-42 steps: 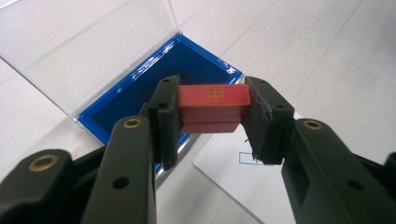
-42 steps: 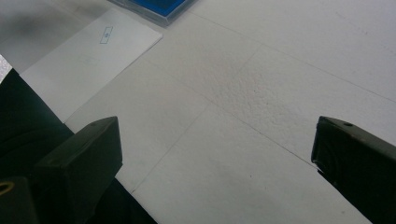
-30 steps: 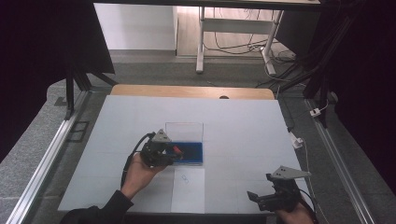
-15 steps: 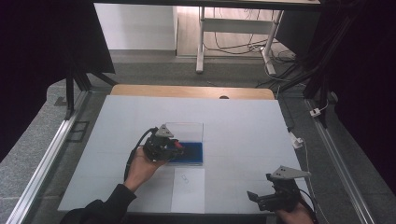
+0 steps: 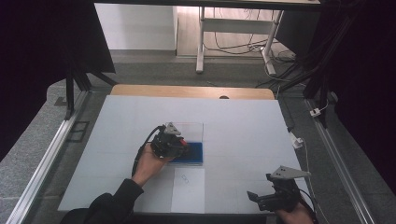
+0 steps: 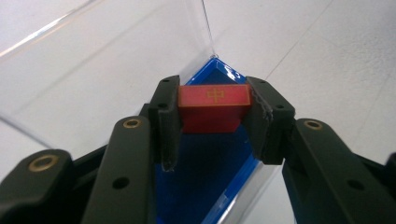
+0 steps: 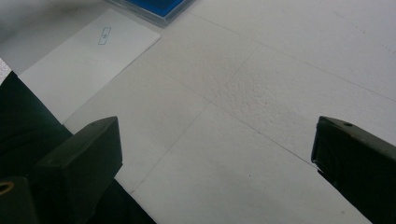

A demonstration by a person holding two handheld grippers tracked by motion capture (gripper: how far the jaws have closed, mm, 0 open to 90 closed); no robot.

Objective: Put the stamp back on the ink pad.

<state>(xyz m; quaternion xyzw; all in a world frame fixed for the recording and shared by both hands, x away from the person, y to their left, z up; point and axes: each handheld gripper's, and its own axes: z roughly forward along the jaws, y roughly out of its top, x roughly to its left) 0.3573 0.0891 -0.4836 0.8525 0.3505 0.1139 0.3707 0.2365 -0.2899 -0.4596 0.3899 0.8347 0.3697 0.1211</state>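
Left gripper point(image 6: 212, 114) clamps 1 small red rectangular block point(image 6: 214, 105) over clear-walled blue-floored plastic box point(image 5: 192, 150), prob. mid-placement w/ release left; right gripper point(image 5: 273, 198) wide, idle at bench point(image 5: 243, 121) edge.

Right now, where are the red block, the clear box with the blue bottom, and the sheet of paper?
red block point(image 6: 214, 95), left gripper view, its gold-marked top face.
clear box point(image 5: 195, 150), high view, its blue bottom.
sheet of paper point(image 5: 188, 193), high view, its blank middle.
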